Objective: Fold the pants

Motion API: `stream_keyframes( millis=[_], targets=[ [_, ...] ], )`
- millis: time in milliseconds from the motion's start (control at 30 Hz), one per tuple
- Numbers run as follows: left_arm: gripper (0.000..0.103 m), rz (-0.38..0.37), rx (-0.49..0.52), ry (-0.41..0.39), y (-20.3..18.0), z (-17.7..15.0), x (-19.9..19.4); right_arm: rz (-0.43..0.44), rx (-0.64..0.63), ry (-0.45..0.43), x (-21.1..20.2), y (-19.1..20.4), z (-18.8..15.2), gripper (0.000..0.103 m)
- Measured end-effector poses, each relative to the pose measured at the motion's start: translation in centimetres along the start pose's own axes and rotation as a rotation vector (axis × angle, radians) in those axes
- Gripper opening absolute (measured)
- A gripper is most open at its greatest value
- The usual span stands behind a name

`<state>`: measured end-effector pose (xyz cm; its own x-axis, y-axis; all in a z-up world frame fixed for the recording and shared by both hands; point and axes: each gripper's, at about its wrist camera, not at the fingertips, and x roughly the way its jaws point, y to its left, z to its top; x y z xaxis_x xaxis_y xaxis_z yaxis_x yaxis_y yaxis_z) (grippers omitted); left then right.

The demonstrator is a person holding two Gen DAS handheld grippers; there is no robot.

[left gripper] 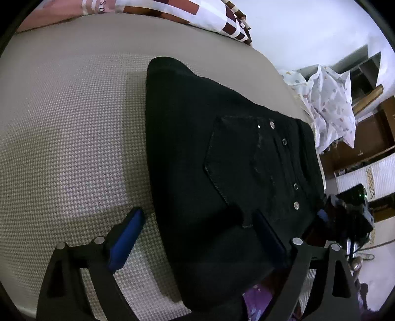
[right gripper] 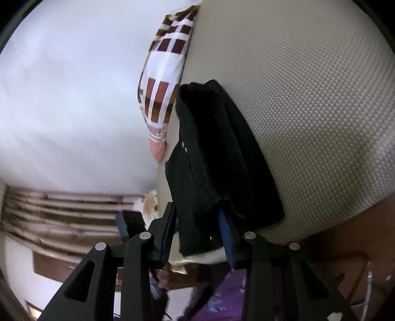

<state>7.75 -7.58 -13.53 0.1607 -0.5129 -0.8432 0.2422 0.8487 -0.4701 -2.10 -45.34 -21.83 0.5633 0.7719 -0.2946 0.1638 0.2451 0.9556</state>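
Note:
The black pants [left gripper: 222, 158] lie folded in a thick stack on the beige textured bed [left gripper: 64, 138], back pocket and metal rivets facing up. My left gripper [left gripper: 197, 237] is open just above the stack's near edge; its left blue finger [left gripper: 126, 242] hangs over the bedsheet and its right finger rests over the black cloth. In the right wrist view the pants [right gripper: 217, 158] show edge-on in layers on the bed [right gripper: 308, 111]. My right gripper [right gripper: 197, 234] has its jaws around the near corner of the top layers, with cloth between the blue pads [right gripper: 227, 242].
A brown-and-white checked pillow [left gripper: 192, 14] lies at the bed's far end, also in the right wrist view [right gripper: 163, 84]. A white spotted cloth [left gripper: 328, 108] hangs beyond the bed's right edge, near wooden furniture [left gripper: 370, 138]. A white wall [right gripper: 69, 98] is behind.

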Motion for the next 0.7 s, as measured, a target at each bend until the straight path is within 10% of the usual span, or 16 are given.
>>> stream_keyframes(
  millis=[100,333,500,700],
  targets=[
    [0.09,0.003,0.013,0.004,-0.1,0.1,0.2,-0.018,0.003,-0.012,-0.2,-0.1,-0.2,0.015],
    [0.09,-0.02,-0.023,0.013,0.5,0.1,0.1,-0.068,-0.202,-0.046,-1.9,4.0,-2.3,0.013],
    [0.09,0.021,0.056,0.011,-0.4,-0.2,0.6,-0.027,-0.003,-0.024,-1.6,-2.3,-1.5,0.011],
    [0.091,0.062,0.115,0.001,-1.2,-0.6,1.0,-0.036,-0.076,-0.021,-1.7,0.5,-1.8,0.012]
  ],
)
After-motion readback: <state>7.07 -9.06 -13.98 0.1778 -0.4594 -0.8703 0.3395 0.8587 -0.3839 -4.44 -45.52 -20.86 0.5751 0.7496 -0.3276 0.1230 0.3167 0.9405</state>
